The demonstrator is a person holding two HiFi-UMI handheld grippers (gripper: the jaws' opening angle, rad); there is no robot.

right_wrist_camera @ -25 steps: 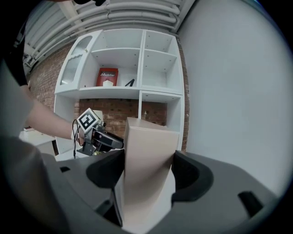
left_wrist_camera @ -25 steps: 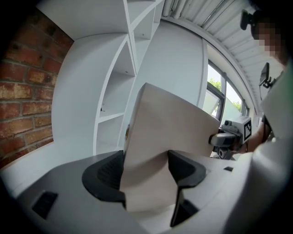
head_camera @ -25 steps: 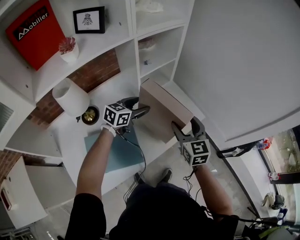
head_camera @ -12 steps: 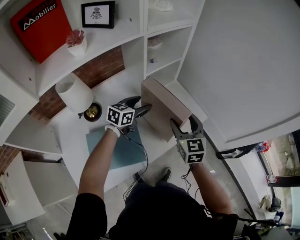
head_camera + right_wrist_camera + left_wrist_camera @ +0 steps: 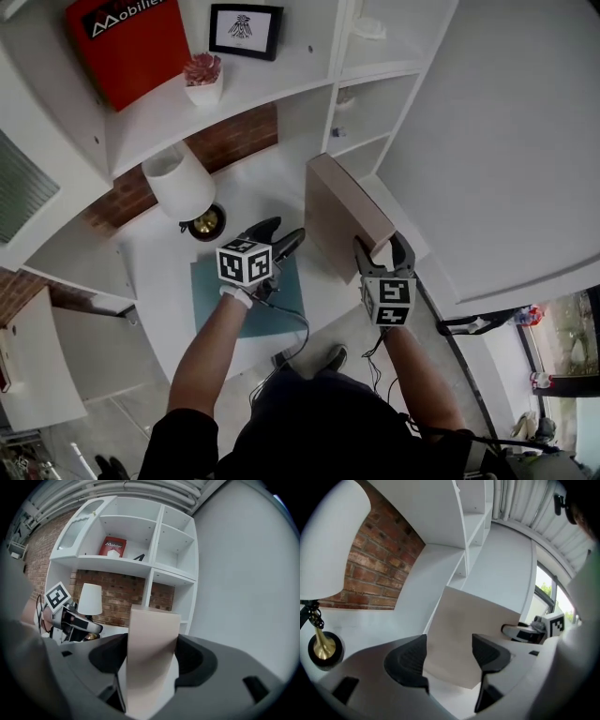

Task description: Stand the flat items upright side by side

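Observation:
A thick beige book (image 5: 342, 217) stands on edge on the white shelf top (image 5: 169, 272), leaning a little. My right gripper (image 5: 382, 251) is shut on its near end; in the right gripper view the book (image 5: 151, 653) fills the gap between the jaws. My left gripper (image 5: 278, 239) hangs open just left of the book, apart from it, above a flat teal book (image 5: 225, 302) lying on the surface. In the left gripper view the open jaws (image 5: 449, 656) frame the beige book's broad face (image 5: 480, 618), with nothing between them.
A white lamp (image 5: 178, 180) with a brass base (image 5: 207, 223) stands left of the grippers. White shelf cubbies (image 5: 361, 112) rise behind. On the upper shelf are a red book (image 5: 131, 47), a small potted plant (image 5: 204, 79) and a framed picture (image 5: 246, 30). A white wall (image 5: 506, 141) is to the right.
My left gripper has drawn back from the beige book's face, toward the left over the teal book. The right gripper keeps its hold, and the book stands a bit more upright.

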